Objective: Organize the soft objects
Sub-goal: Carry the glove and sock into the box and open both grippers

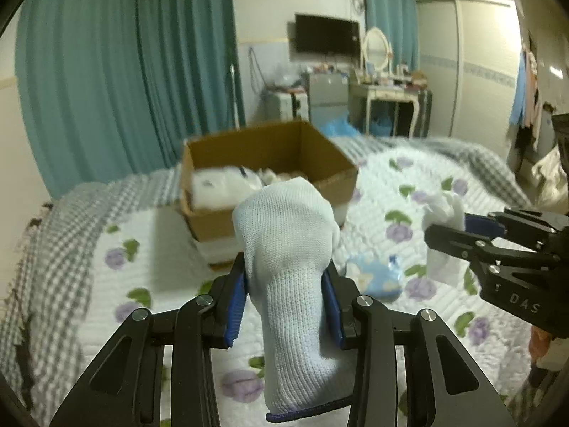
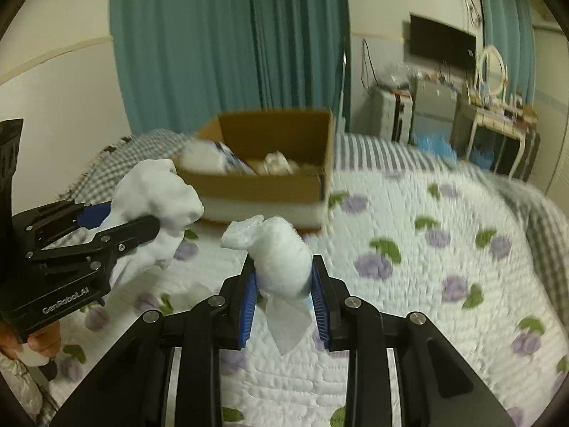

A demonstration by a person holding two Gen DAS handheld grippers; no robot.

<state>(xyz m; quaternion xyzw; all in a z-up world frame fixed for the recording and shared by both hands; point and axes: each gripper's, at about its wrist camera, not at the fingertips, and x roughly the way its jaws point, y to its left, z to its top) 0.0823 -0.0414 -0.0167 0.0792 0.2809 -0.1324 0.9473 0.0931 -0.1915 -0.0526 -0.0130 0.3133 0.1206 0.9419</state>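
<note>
On the bed, above a white quilted bedspread (image 2: pixel 409 220) stitched in a puckered grid and printed with purple flowers and green leaves: two handheld grippers, each gripping one soft item. Left gripper (image 1: pixel 288 295), black metal linkage with blue ribbed pads, jaws clamped on a white knitted glove (image 1: pixel 288 249); fine rib-knit weave, rounded bulging top, narrower cuff hanging toward the camera with a dark blue edge band. Right gripper (image 2: pixel 282 284), same build, jaws clamped on a white cotton wad (image 2: pixel 281 252); fluffy, egg-shaped, wrapped in thin translucent film that flares into a crumpled tail above and a flat flap below. Both items are held in the air over the bedspread, short of the box. Cardboard box (image 1: pixel 270 163), plain brown corrugated, rectangular, top open, resting on the bedspread beyond both grippers; inside lie several white soft pieces, blurred, their kinds not distinguishable. Pale blue pouch (image 1: pixel 373 277), glossy, with light printed shapes, lies on the bedspread between the grippers, just right of the glove in the left wrist view. Grey-and-white checked blanket (image 1: pixel 42 249), woven, frayed dark edge, borders the bedspread on the left. Teal curtain (image 2: pixel 227 46), pleated in vertical folds, hangs behind the box. White dressing table (image 1: pixel 384 89) with an oval mirror stands against the far wall.
</note>
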